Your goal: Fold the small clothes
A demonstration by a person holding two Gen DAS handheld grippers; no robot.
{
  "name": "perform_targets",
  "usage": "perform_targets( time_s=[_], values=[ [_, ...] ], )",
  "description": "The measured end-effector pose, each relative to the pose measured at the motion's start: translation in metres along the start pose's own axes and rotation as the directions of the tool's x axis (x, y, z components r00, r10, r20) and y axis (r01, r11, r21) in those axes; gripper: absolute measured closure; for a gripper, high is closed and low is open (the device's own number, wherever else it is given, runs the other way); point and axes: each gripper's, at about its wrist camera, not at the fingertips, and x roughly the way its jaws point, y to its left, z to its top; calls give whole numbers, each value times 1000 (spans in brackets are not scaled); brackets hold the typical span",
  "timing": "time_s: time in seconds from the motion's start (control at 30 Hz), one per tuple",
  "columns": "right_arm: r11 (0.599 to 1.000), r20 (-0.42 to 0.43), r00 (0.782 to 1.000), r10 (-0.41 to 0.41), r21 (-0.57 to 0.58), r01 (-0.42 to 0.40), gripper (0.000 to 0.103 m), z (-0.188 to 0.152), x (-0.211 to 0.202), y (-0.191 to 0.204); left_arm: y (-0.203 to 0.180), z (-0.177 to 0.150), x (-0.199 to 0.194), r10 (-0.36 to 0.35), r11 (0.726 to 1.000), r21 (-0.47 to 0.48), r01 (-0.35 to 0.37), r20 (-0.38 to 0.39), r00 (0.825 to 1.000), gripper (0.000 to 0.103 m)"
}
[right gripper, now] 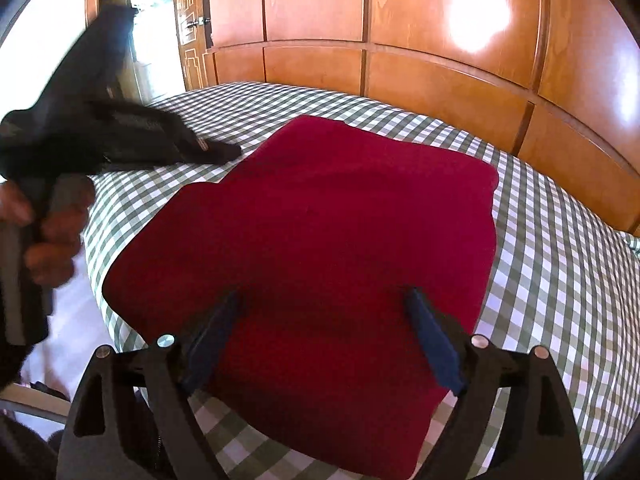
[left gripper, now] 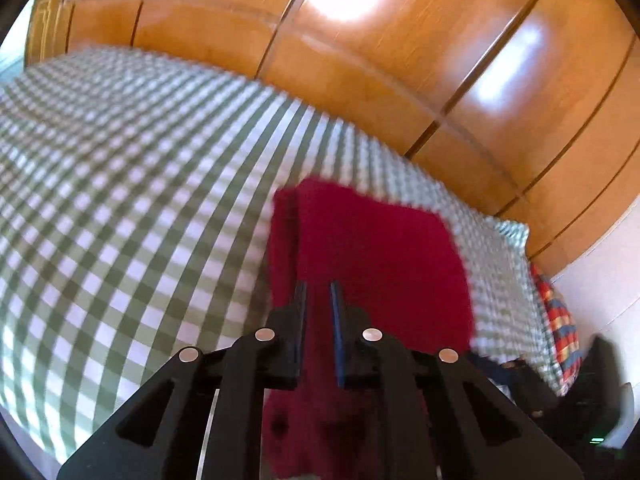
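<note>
A dark red garment (right gripper: 332,216) lies folded and flat on the green-and-white checked bed (right gripper: 552,280). My right gripper (right gripper: 324,300) is open just above its near part, holding nothing. In the left wrist view the red garment (left gripper: 372,256) lies ahead and passes under my left gripper (left gripper: 318,296). Its fingers stand close together with a narrow gap; red cloth shows between and below them, and the blur hides whether they pinch it. The left gripper also shows in the right wrist view (right gripper: 224,152), blurred, held in a hand above the bed's left side.
A wooden panelled headboard wall (right gripper: 440,60) rises behind the bed. A striped red, blue and yellow cloth (left gripper: 560,320) lies at the bed's right edge in the left wrist view. A doorway (right gripper: 160,20) shows at the far left.
</note>
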Motion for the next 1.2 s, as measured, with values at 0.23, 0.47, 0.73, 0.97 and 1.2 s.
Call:
perform_targets(
  time_s=[0.23, 0.47, 0.73, 0.97, 1.2],
  values=[
    [996, 20, 997, 72, 42, -73, 18, -5, -33, -14, -49, -18, -25, -125, 988, 90, 123, 18, 992, 94],
    [983, 20, 999, 37, 180, -40, 48, 1, -46, -59, -55, -48, 0, 55, 981, 187, -53, -3, 998, 94],
    [965, -39, 997, 63, 258, -51, 53, 0, 15, -68, -24, -62, 22, 131, 974, 185, -128, -5, 991, 96],
    [957, -30, 998, 60, 286, -49, 52, -2, 7, -71, -46, -60, 11, 181, 959, 221, -179, 14, 983, 96],
    [931, -35, 998, 46, 363, -30, 30, -9, -9, -83, -51, -61, -5, 193, 952, 232, -198, 42, 980, 96]
  ],
)
